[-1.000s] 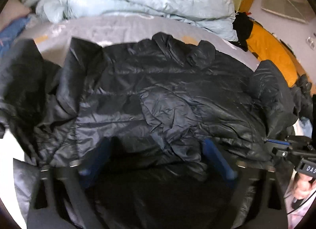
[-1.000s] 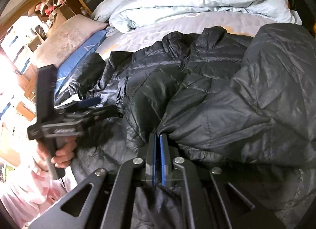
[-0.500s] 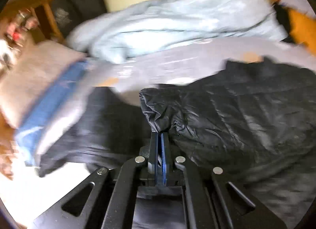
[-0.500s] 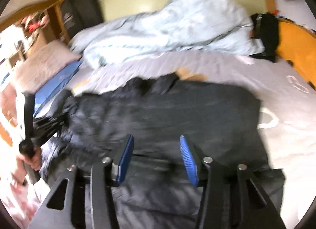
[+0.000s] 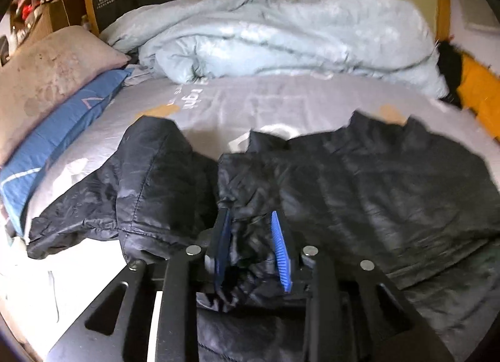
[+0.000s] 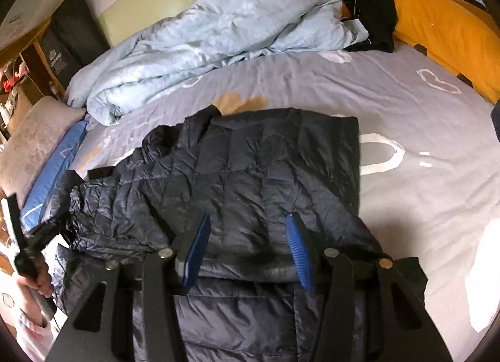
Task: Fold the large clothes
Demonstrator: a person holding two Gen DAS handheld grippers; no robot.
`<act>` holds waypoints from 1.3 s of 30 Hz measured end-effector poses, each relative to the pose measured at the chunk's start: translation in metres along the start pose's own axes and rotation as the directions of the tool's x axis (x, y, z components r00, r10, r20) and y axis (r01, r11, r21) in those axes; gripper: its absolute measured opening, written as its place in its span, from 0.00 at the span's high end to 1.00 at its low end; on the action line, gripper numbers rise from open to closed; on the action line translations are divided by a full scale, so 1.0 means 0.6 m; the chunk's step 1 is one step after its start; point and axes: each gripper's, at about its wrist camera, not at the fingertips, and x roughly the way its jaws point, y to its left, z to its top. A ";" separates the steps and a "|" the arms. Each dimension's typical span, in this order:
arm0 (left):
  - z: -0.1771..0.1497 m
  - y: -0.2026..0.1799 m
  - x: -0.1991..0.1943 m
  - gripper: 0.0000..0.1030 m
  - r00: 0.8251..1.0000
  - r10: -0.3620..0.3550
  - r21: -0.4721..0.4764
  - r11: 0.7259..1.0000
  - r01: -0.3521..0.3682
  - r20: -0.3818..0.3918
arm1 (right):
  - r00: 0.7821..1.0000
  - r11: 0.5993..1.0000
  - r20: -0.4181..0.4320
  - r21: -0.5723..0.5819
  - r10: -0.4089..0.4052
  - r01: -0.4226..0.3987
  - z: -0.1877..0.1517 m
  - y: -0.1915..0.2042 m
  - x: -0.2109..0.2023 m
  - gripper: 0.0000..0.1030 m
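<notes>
A black quilted puffer jacket (image 6: 250, 168) lies on the grey bed sheet (image 6: 406, 106), its right side folded in to a straight edge. In the left wrist view the jacket body (image 5: 375, 181) fills the right and a sleeve (image 5: 156, 174) sprawls to the left. My left gripper (image 5: 249, 215) hovers at the jacket's near edge; its jaws are opening, with a bunched fold of fabric loose between the blue pads. My right gripper (image 6: 248, 216) stands over the jacket's middle with its jaws still opening; nothing is pinched between them. A person's hand (image 6: 39, 280) holds the left gripper's handle at the far left.
A crumpled light-blue duvet (image 6: 218, 34) is heaped along the far side of the bed. A beige pillow (image 5: 53, 74) and a blue one (image 5: 62, 131) lie at the left. An orange padded bed end (image 6: 443, 24) and a black garment (image 6: 372, 12) are at the far right.
The left gripper closed on a fold of the jacket, lifted back and has now parted its pads. The right gripper let go of its fold and opened wide; the jacket's right side now lies folded flat.
</notes>
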 end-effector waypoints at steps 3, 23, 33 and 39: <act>0.008 0.007 -0.035 0.35 0.998 -0.050 -0.030 0.998 0.051 0.039 | 1.000 0.999 0.006 -0.049 -0.003 0.004 -0.006 0.021 -0.002 0.50; 0.045 0.360 0.007 0.06 0.985 -0.172 -0.554 0.822 0.133 -0.020 | 0.999 0.998 0.050 -0.065 -0.023 0.026 -0.008 0.015 -0.033 0.41; -0.019 0.404 0.130 0.18 0.957 -0.149 -0.654 0.755 -0.054 -0.251 | 0.999 0.996 0.021 -0.089 -0.029 0.031 -0.011 0.024 -0.019 0.40; -0.013 0.416 0.157 0.93 0.966 -0.078 -0.576 0.813 -0.083 -0.248 | 0.999 0.992 0.020 -0.122 -0.029 0.031 -0.014 0.032 -0.019 0.40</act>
